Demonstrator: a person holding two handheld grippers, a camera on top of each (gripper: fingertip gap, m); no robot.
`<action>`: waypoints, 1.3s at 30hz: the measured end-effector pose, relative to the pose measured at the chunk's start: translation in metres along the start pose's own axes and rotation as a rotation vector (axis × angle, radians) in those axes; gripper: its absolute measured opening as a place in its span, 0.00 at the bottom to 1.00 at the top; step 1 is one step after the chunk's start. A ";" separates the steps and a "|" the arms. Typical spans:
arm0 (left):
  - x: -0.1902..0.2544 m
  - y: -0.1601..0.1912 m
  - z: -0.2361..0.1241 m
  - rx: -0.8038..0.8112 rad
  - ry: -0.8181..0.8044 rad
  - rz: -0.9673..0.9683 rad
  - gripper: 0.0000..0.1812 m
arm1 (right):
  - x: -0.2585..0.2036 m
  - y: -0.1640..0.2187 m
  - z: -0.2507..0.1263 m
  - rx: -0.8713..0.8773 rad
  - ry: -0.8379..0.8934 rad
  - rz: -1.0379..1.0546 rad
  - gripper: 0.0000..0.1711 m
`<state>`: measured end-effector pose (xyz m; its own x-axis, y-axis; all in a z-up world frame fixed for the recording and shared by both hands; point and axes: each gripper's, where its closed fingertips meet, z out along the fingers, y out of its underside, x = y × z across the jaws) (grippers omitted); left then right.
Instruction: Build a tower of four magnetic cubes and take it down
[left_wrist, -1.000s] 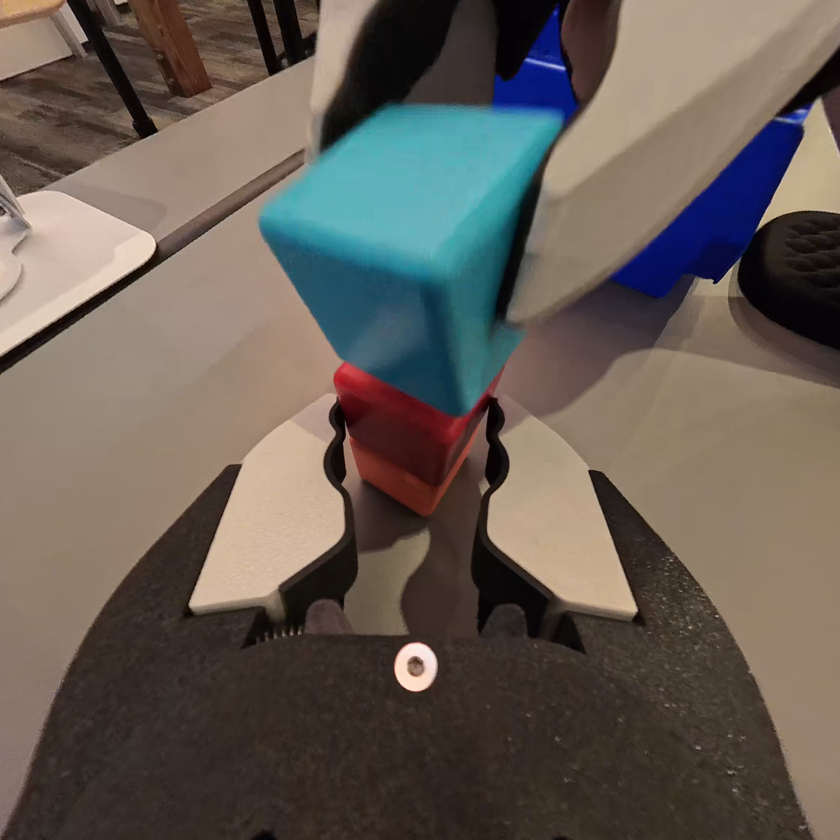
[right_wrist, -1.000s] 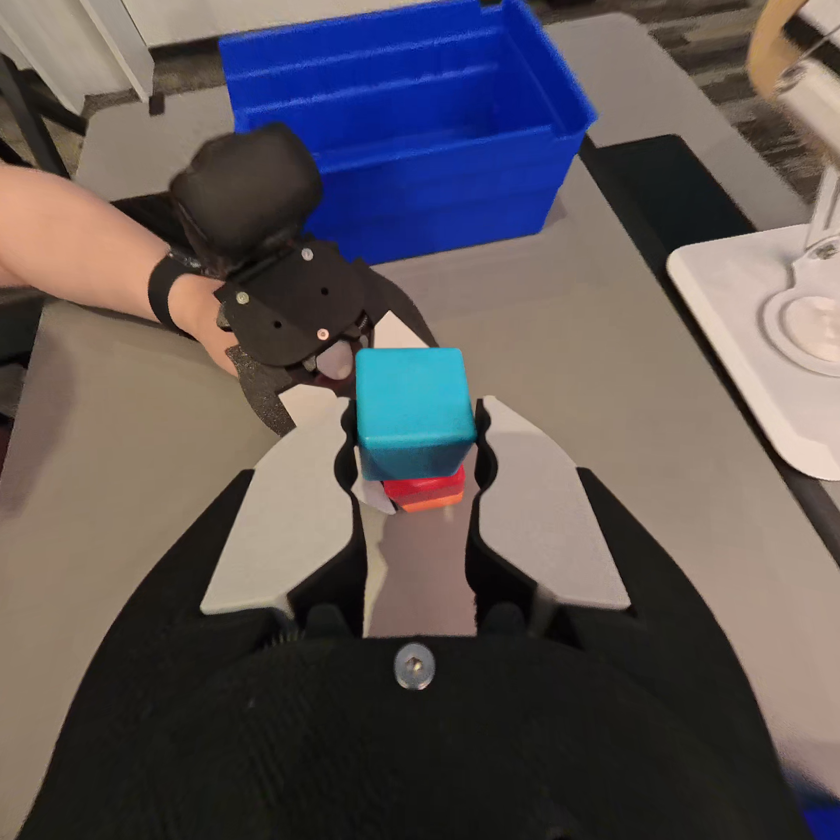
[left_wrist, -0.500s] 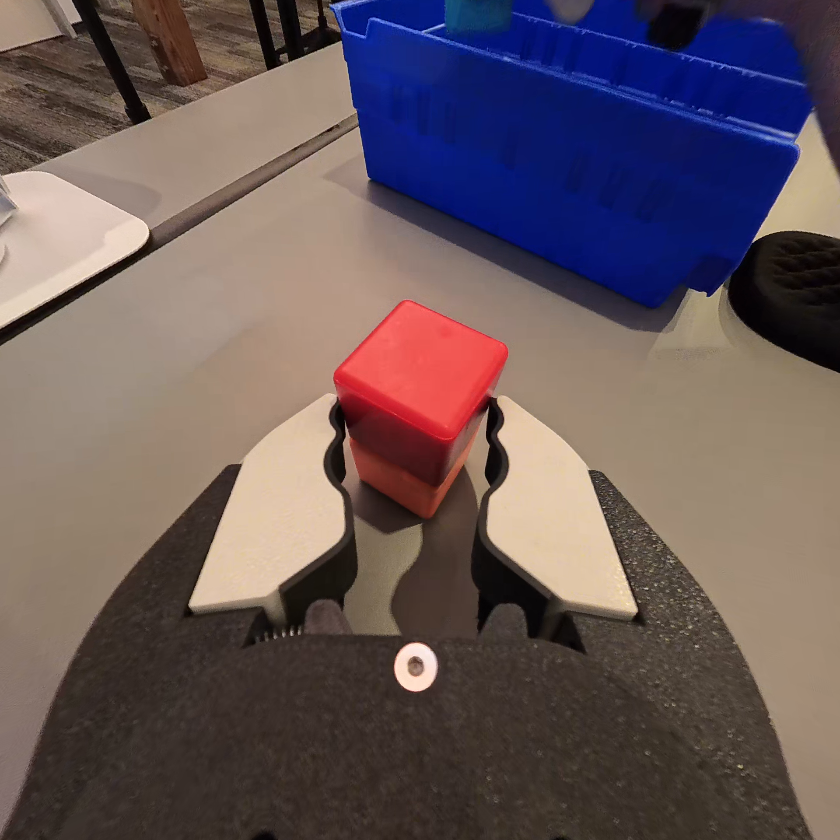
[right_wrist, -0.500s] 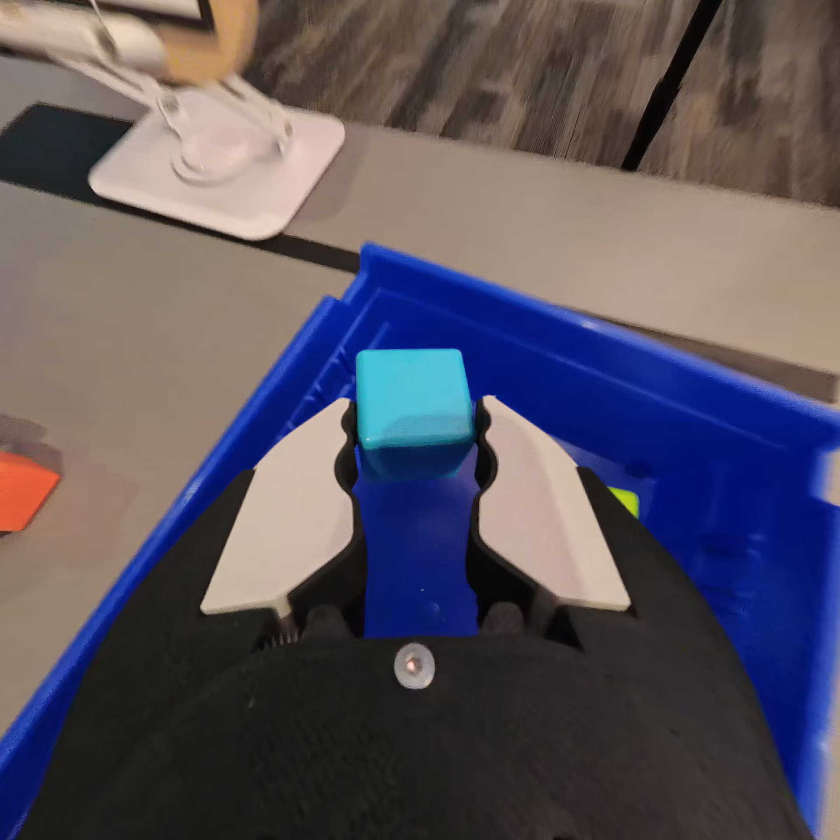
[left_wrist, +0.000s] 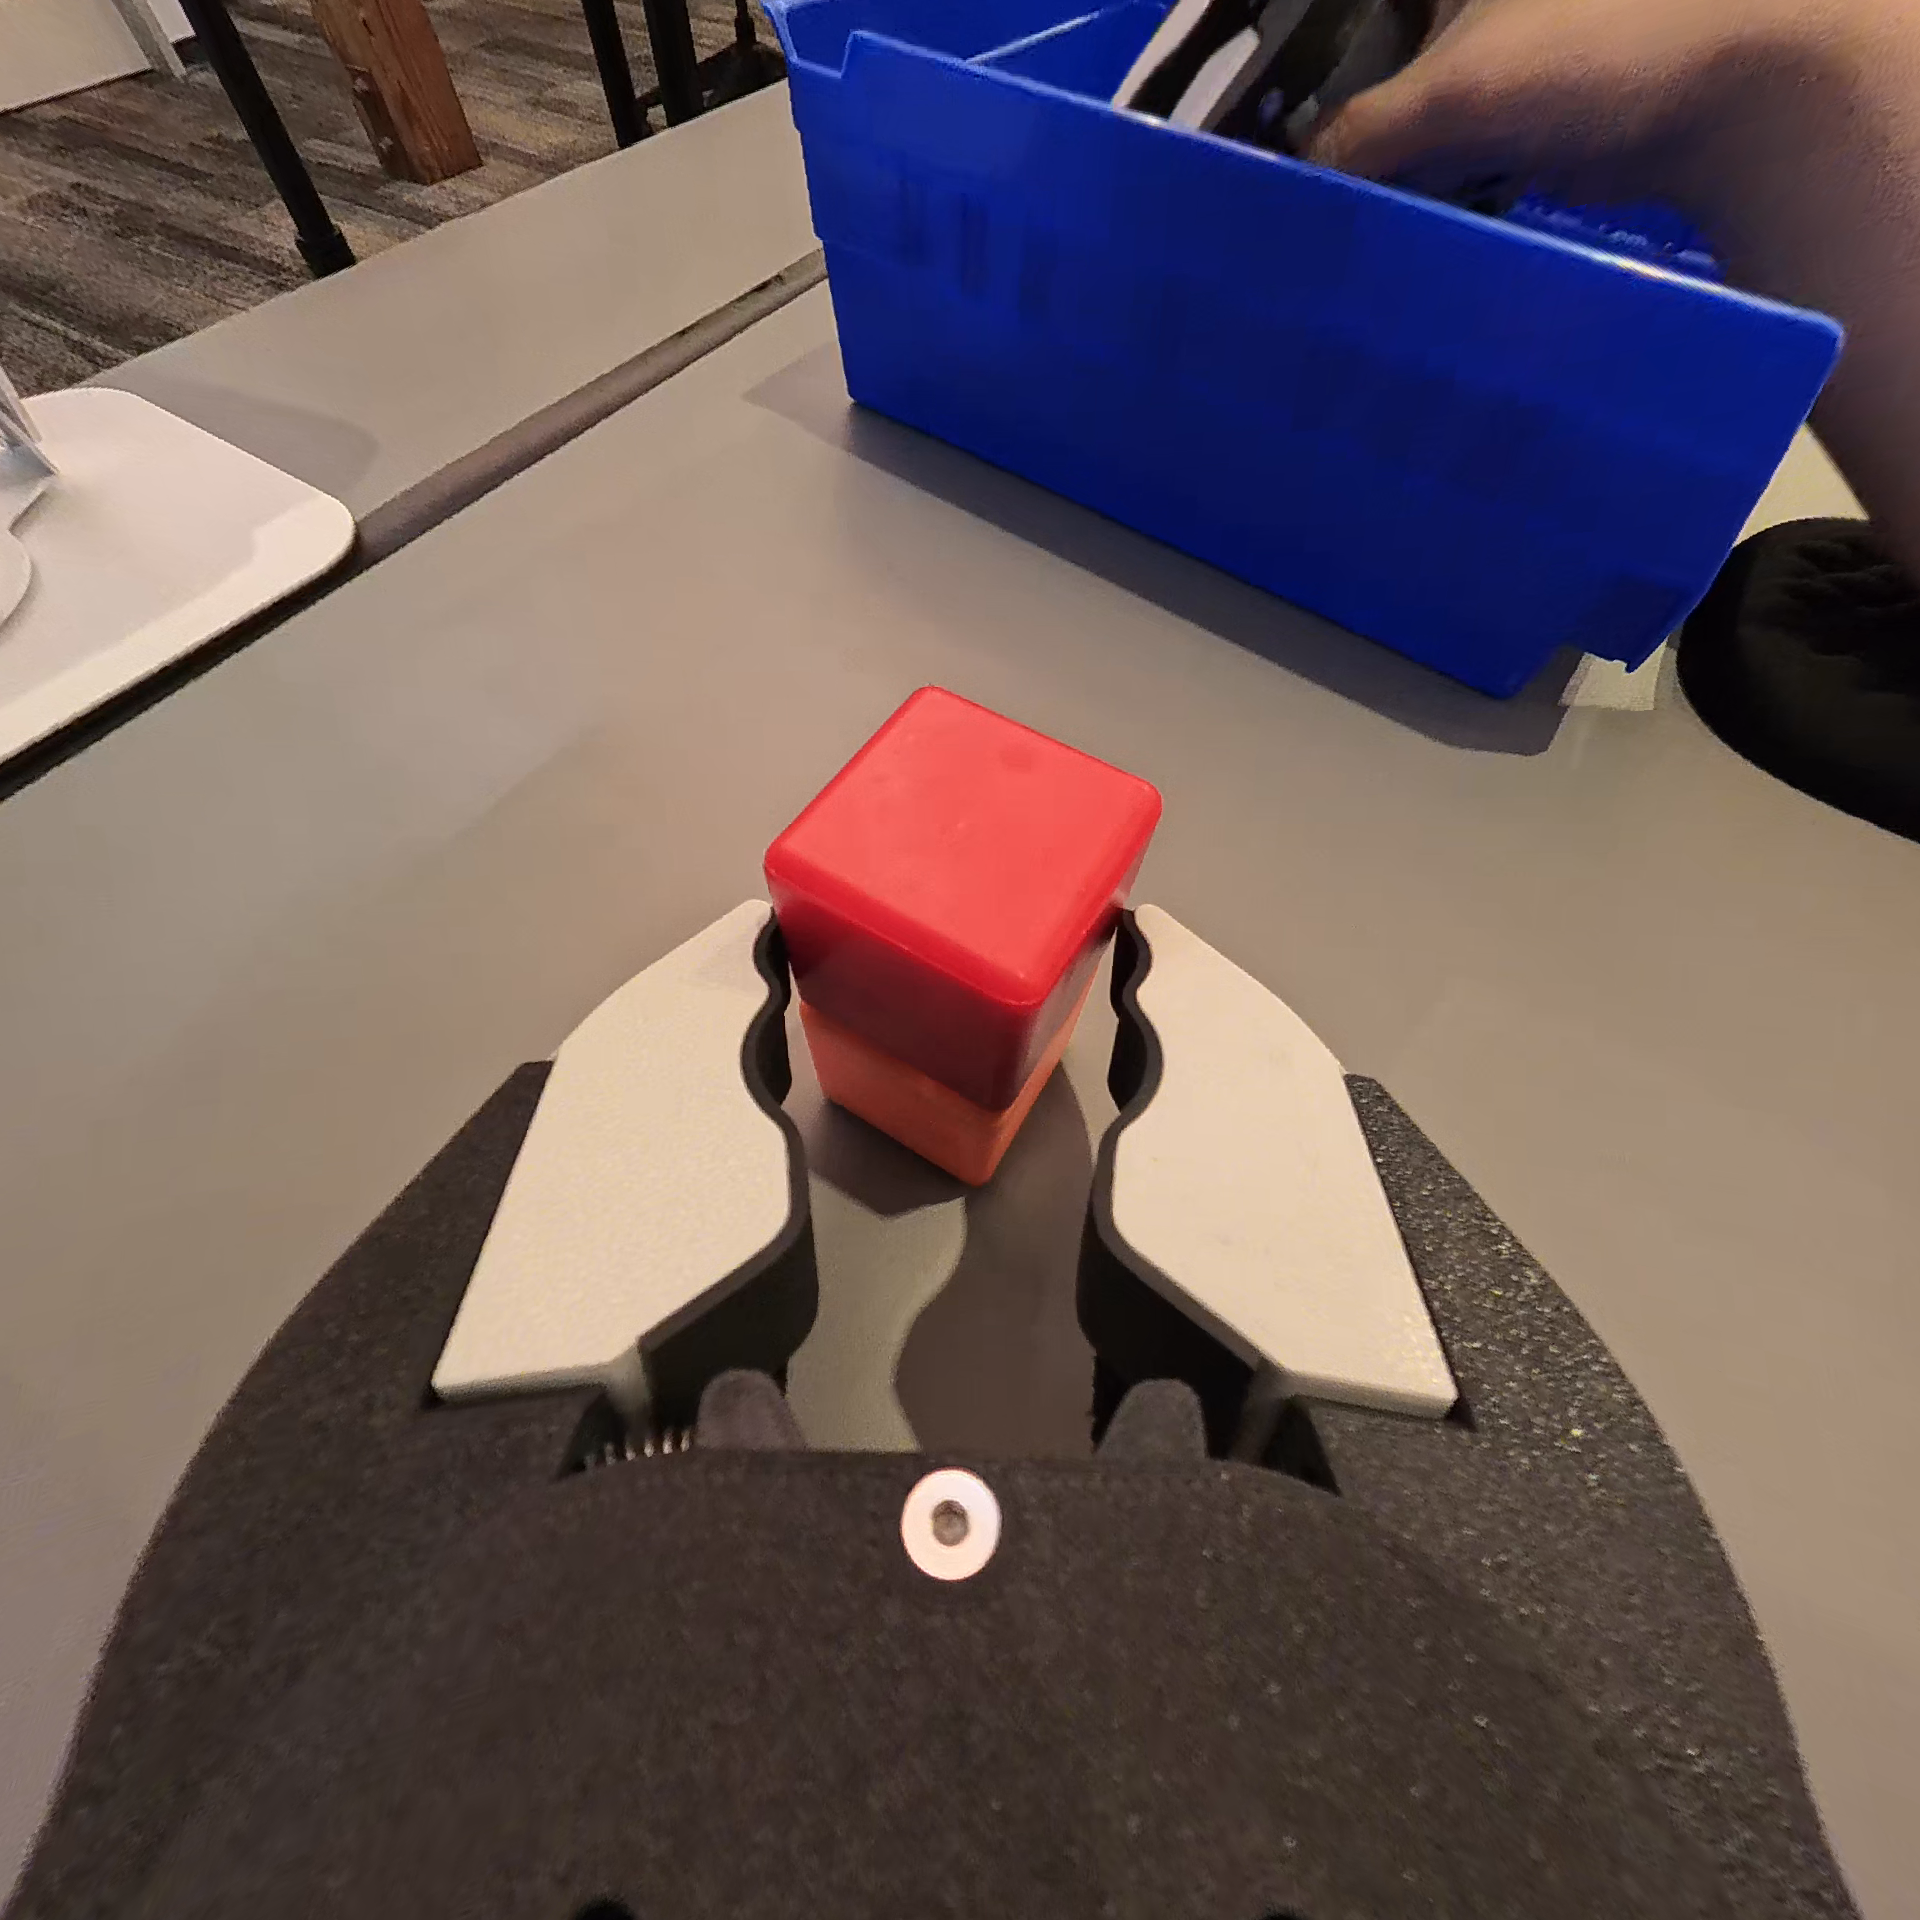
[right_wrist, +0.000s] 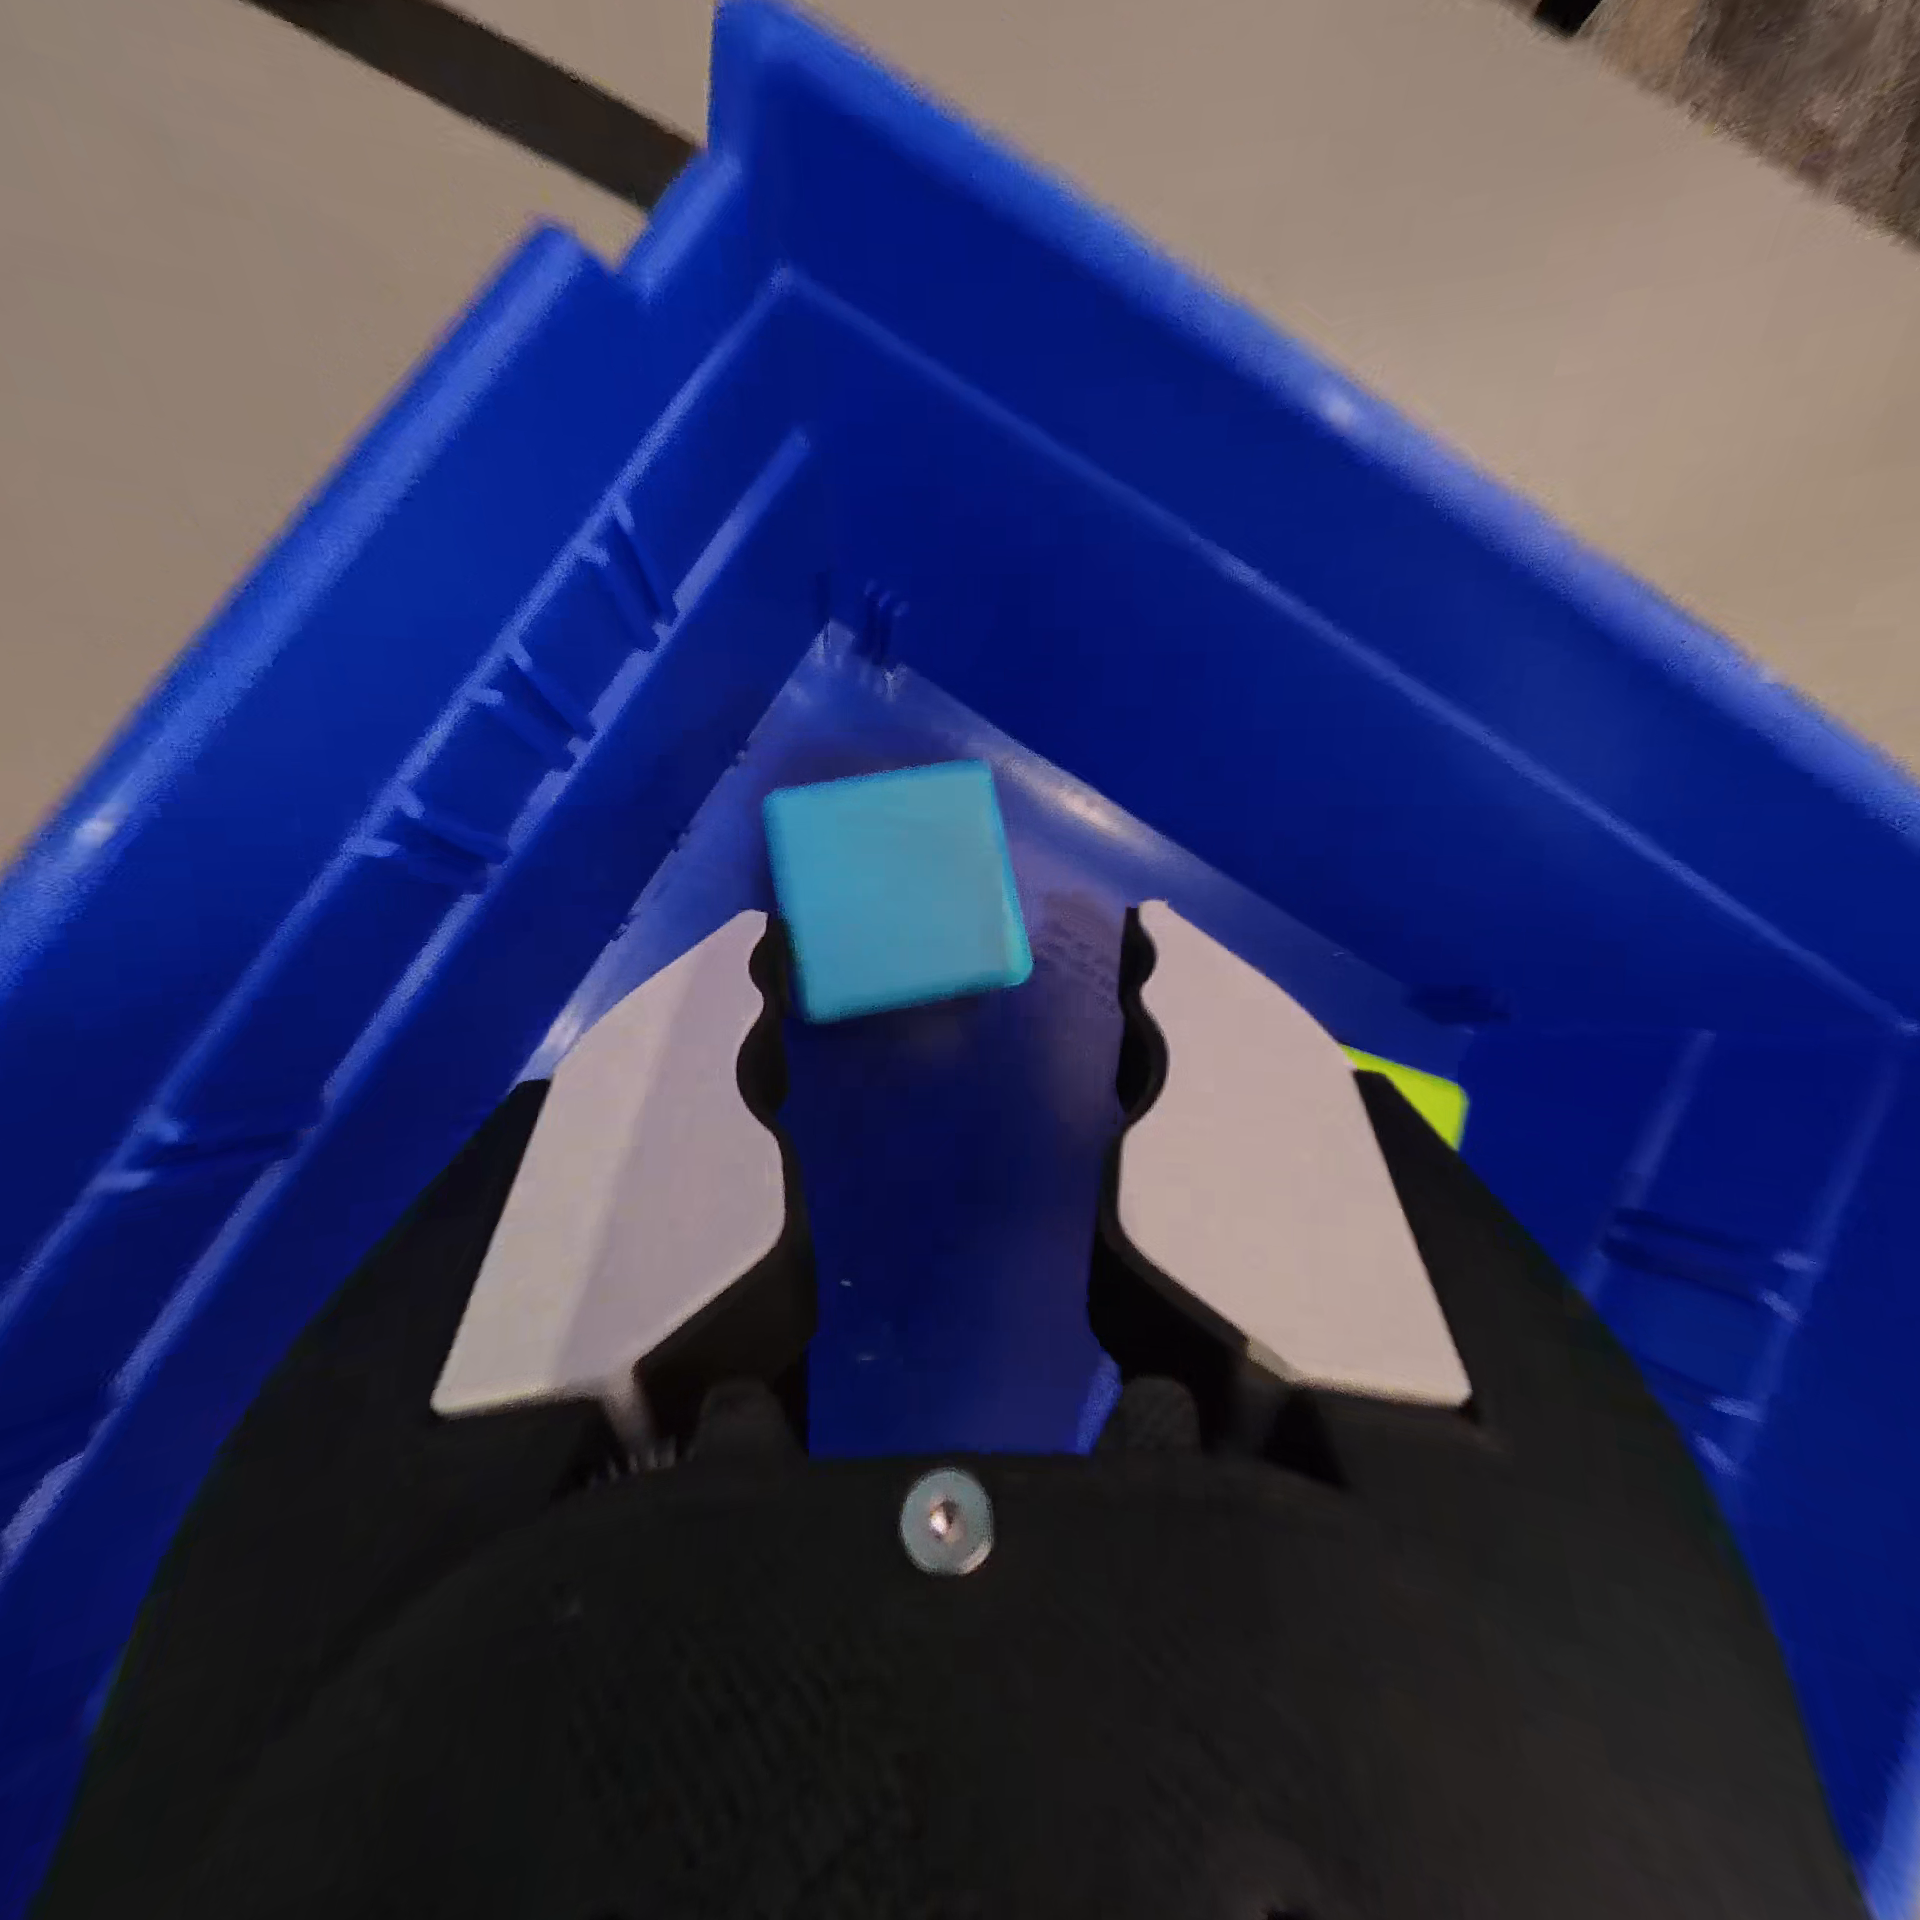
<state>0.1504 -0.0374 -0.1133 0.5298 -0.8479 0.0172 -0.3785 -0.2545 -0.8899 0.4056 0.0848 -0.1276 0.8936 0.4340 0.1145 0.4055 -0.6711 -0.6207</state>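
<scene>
A red cube (left_wrist: 961, 831) sits on an orange cube (left_wrist: 925, 1117) on the grey table (left_wrist: 520, 831). My left gripper (left_wrist: 951, 925) is shut on the red cube, fingertips against its lower sides. My right gripper (right_wrist: 951, 920) is inside the blue bin (right_wrist: 1143, 582) with its jaws open. A teal cube (right_wrist: 894, 883) lies tilted near the bin's corner, beside the left fingertip and apart from the right one. A lime-green cube (right_wrist: 1418, 1101) shows partly behind the right finger. In the left wrist view the right gripper (left_wrist: 1226, 62) is blurred above the bin (left_wrist: 1247, 416).
A person's hand (left_wrist: 1662, 125) reaches over the bin's far side. A white stand base (left_wrist: 135, 540) lies at the left beyond a dark table seam. A black padded object (left_wrist: 1808, 665) sits at the right edge. My hands' fingertips stand some 30 cm from each other.
My right gripper lifted the teal cube off the red cube, carried it into the blue bin and opened, letting it go. My left gripper and the red-orange stack have stayed in place.
</scene>
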 end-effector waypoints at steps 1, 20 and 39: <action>0.000 -0.001 -0.001 0.004 0.000 0.000 0.33 | 0.002 -0.006 -0.009 0.030 0.004 0.008 0.37; -0.001 0.037 0.008 -0.220 0.011 -0.031 0.46 | -0.220 -0.089 -0.128 0.406 -0.557 -0.567 0.42; -0.004 0.045 0.013 -0.285 0.001 0.018 0.32 | -0.294 -0.050 -0.052 0.168 -0.651 -0.713 0.28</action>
<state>0.1414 -0.0398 -0.1590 0.5207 -0.8537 0.0032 -0.5856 -0.3599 -0.7263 0.1331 -0.0405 -0.0898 0.1488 0.9851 0.0867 0.7312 -0.0506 -0.6802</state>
